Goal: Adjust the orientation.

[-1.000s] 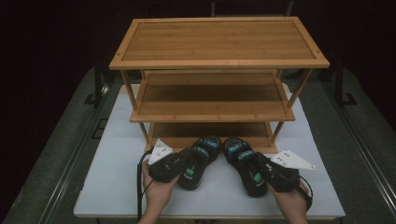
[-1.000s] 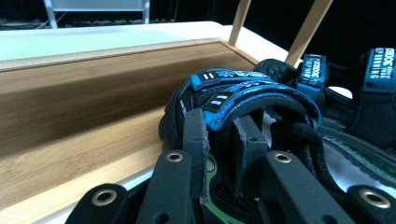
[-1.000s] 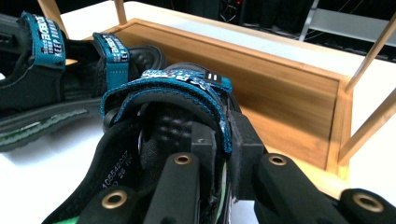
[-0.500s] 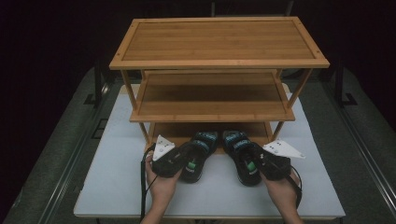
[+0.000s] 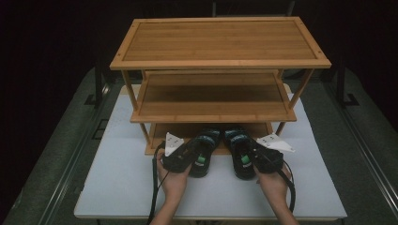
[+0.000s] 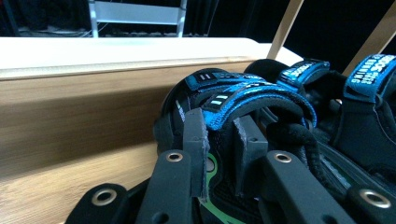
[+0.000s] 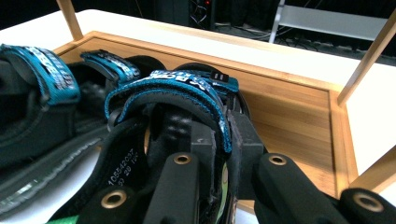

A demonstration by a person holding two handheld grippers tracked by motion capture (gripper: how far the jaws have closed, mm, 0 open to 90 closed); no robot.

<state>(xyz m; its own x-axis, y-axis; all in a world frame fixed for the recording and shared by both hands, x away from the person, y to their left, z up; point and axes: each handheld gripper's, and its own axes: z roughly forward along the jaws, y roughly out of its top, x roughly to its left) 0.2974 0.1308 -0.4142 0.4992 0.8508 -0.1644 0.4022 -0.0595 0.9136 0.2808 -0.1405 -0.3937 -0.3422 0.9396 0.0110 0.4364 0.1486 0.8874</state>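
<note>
Nearest, two hands each hold a tool: left tool (image 5: 185, 157) clamped on the left sandal (image 5: 202, 150), right tool (image 5: 258, 157) clamped on the right sandal (image 5: 238, 151). Both sandals' toes cross the front edge of the wooden rack's (image 5: 220, 47) bottom shelf (image 7: 289, 116), with open shelf on either side of them.

We see two black grippers, the left gripper (image 5: 180, 157) and the right gripper (image 5: 263, 157), each with a grey three-cornered plate on top and a black cable behind. Their flat black fingers (image 6: 194, 140) carry brass-coloured rivets. Our forearms are without sleeves.
</note>
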